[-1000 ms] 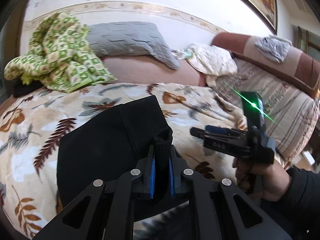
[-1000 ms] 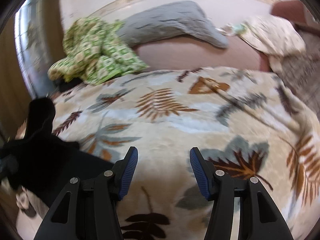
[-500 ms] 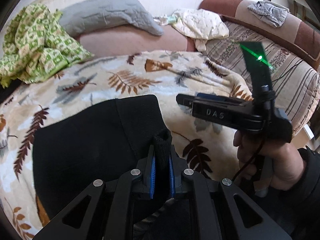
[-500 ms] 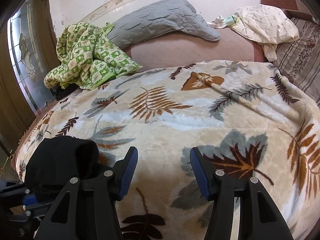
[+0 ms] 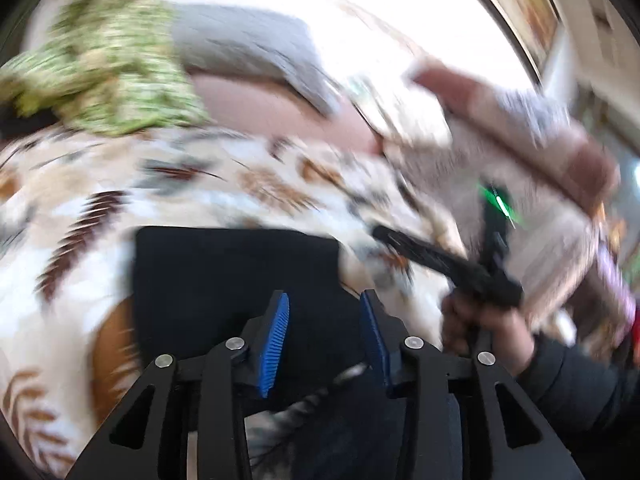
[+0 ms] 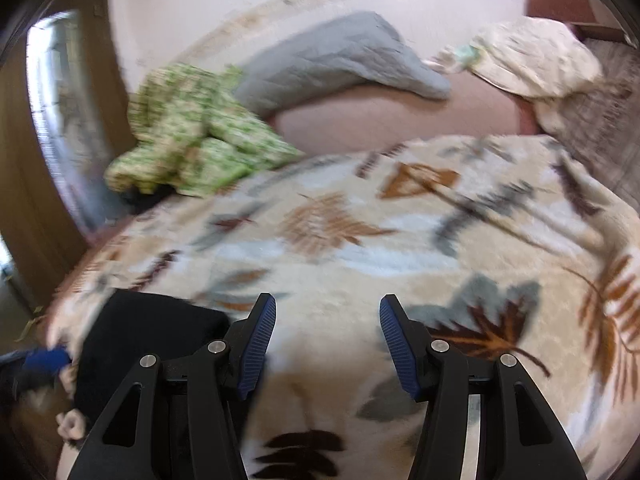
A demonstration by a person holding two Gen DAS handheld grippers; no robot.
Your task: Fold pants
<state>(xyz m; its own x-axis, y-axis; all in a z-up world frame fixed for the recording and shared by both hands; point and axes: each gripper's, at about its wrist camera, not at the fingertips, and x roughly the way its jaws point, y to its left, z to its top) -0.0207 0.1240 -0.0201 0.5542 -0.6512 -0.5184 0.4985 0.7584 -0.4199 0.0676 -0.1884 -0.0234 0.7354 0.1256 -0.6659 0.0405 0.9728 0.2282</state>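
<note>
The black pants (image 5: pixel 224 276) lie folded in a flat rectangle on the leaf-patterned blanket (image 5: pixel 80 216). My left gripper (image 5: pixel 324 316) is open just above their near edge, holding nothing. The pants also show at the lower left of the right wrist view (image 6: pixel 144 336). My right gripper (image 6: pixel 327 320) is open and empty over bare blanket (image 6: pixel 360 232), to the right of the pants. The right gripper is also seen from the side in the left wrist view (image 5: pixel 452 264). Both views are blurred by motion.
A green patterned quilt (image 6: pixel 188 136) and a grey pillow (image 6: pixel 336 60) lie at the far side of the bed. A cream cloth (image 6: pixel 532 60) lies at the back right. A striped brown sofa (image 5: pixel 532 148) stands to the right.
My left gripper has opened and let go of the black pants, which now lie flat on the blanket. Both grippers have shifted, blurring the views. The right gripper stays open.
</note>
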